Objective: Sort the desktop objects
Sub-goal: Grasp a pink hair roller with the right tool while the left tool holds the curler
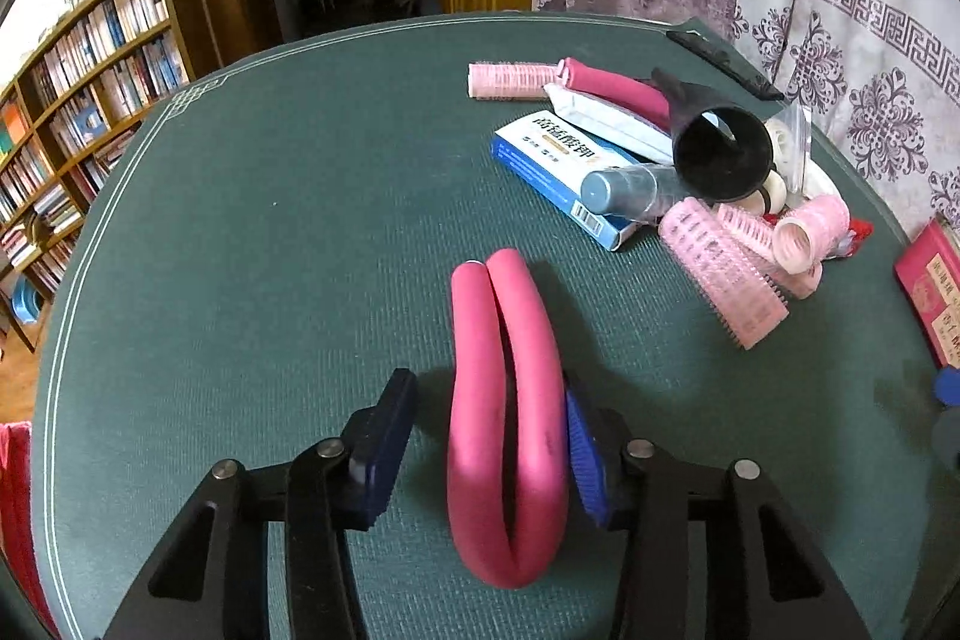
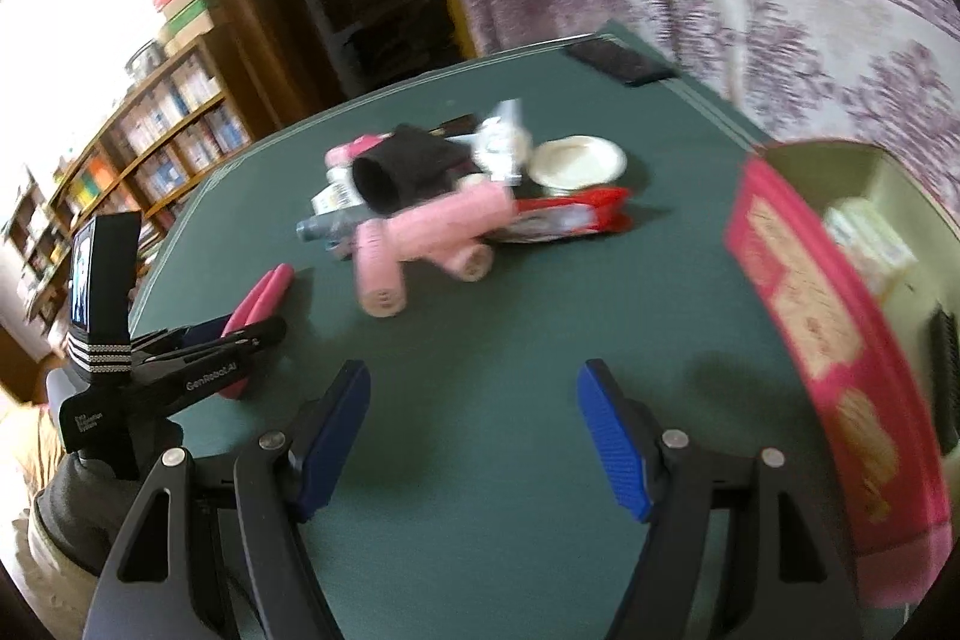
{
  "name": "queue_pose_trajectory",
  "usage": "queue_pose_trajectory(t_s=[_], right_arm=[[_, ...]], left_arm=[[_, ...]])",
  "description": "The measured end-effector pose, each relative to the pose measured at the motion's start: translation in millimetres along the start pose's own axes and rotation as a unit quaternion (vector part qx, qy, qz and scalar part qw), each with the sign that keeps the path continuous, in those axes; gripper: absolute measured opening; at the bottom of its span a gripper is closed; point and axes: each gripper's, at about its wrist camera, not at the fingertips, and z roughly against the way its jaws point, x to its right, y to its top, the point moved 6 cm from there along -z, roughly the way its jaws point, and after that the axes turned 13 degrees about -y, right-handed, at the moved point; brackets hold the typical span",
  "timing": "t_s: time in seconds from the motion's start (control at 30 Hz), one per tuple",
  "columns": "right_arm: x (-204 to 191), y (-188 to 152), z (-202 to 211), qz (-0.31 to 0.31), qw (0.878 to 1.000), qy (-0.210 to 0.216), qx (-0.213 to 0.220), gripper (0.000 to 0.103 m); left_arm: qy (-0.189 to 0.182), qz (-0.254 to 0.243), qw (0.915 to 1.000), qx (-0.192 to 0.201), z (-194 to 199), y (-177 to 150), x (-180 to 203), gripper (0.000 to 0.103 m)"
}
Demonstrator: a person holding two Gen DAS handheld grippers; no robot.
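A folded pink foam curler rod [image 1: 507, 424] lies on the green table mat [image 1: 270, 250] between the open fingers of my left gripper [image 1: 489, 436]; it touches the right pad, the left pad stands apart. A pile sits at the far right: pink hair rollers [image 1: 723, 274], a blue and white box [image 1: 561, 172], a grey bottle [image 1: 630, 190], a black funnel [image 1: 720, 151]. In the right wrist view my right gripper [image 2: 474, 439] is open and empty above bare mat. The left gripper [image 2: 180, 364] and rod [image 2: 258, 304] show at its left, the pile [image 2: 432, 202] ahead.
A red box [image 2: 834, 358] with an open greenish inside stands at the right edge; it also shows in the left wrist view [image 1: 933, 292]. A white lid [image 2: 579, 160] and a red packet [image 2: 564, 217] lie behind the pile. A black phone [image 2: 618, 61] lies at the far table edge.
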Motion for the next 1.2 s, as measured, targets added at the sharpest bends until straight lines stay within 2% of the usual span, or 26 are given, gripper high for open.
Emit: queue_pose_trajectory(t_s=[0.07, 0.17, 0.23, 0.27, 0.43, 0.67, 0.73, 0.8, 0.97, 1.2], right_arm=[[-15.5, 4.1, -10.4, 0.018, 1.000, 0.015, -0.008, 0.075], [-33.6, 10.4, -29.0, 0.035, 0.999, 0.028, -0.024, 0.062], [-44.3, 14.7, -41.9, 0.044, 0.998, 0.031, -0.035, 0.058], [-49.8, 16.6, -47.5, 0.050, 0.998, 0.032, -0.037, 0.056], [-70.8, 23.8, -70.9, 0.077, 0.996, 0.021, -0.043, 0.052], [-80.8, 33.9, -98.0, 0.088, 0.995, 0.003, -0.051, 0.049], [-82.1, 35.8, -100.1, 0.091, 0.995, -0.003, -0.045, 0.045], [-80.2, 36.6, -101.2, 0.088, 0.995, -0.006, -0.041, 0.032], [-74.8, 32.2, -89.8, 0.074, 0.996, 0.014, -0.038, 0.032], [-58.0, 30.6, -40.6, 0.049, 0.998, 0.041, -0.003, 0.032]], left_arm=[[-0.005, 0.003, 1.0000, 0.002, 1.0, 0.2, -0.3, 0.050], [-0.016, 0.012, 0.9998, 0.008, 2.8, 1.2, -3.1, 0.048], [-0.018, 0.017, 0.9996, 0.011, 2.9, 1.4, -7.9, 0.039], [-0.020, 0.022, 0.9994, 0.014, 4.1, 1.5, -9.9, 0.039], [-0.030, 0.030, 0.9989, 0.019, 4.4, 1.3, -17.1, 0.039], [-0.030, 0.025, 0.9990, 0.021, 6.3, 0.7, -17.7, 0.039], [-0.031, 0.025, 0.9989, 0.023, 5.4, 2.4, -19.0, 0.039], [-0.033, 0.027, 0.9987, 0.027, 3.1, 4.4, -20.4, 0.035], [-0.039, 0.043, 0.9974, 0.044, 10.6, 7.5, -24.9, 0.034], [-0.035, 0.032, 0.9975, 0.053, 24.8, 10.5, -17.3, 0.034]])
